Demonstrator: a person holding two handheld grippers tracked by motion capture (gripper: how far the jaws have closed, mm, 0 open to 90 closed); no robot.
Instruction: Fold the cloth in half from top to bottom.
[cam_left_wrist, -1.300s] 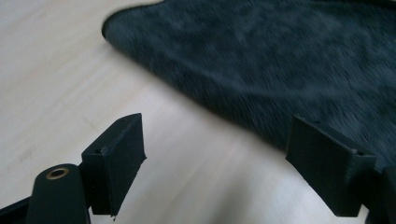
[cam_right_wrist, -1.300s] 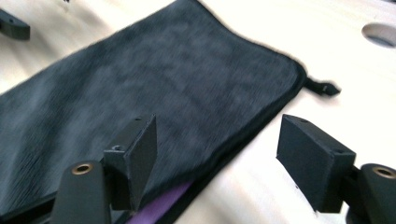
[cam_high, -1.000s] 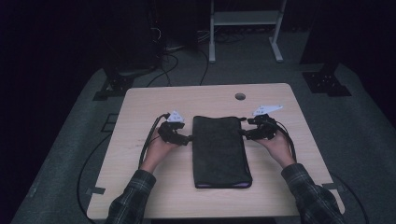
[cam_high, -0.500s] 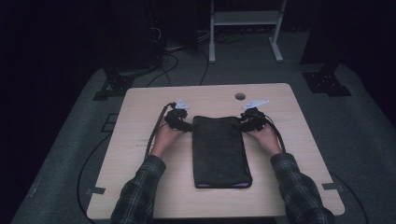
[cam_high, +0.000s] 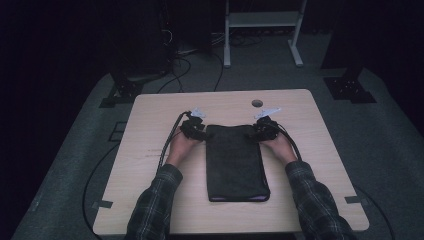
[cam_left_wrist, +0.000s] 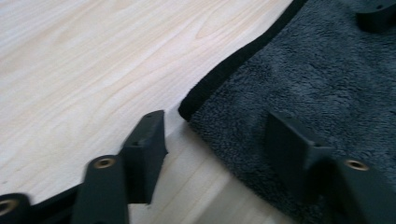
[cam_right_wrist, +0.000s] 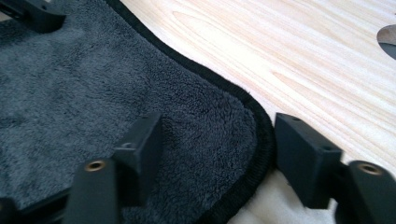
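Observation:
A dark grey folded towel (cam_high: 235, 162) with a black hem lies lengthwise in the middle of the light wooden table (cam_high: 150, 200). My left gripper (cam_high: 196, 131) is at the towel's far left corner and my right gripper (cam_high: 260, 131) at its far right corner. In the left gripper view the left gripper (cam_left_wrist: 217, 128) is open and straddles the towel (cam_left_wrist: 327, 70) corner, one jaw over wood and one over cloth. The right gripper (cam_right_wrist: 219, 133) is likewise open across the towel (cam_right_wrist: 93, 79) hem. Nothing is pinched.
A round hole (cam_high: 257, 103) sits in the table near its far edge, close to the right gripper. Cables trail from both grippers along the tabletop. Beyond the table are dark floor, black stands and a white frame (cam_high: 260, 20).
Both hands moved forward along the towel's sides and inward, bringing the grippers from its upper edges to its two far corners. The towel has not moved.

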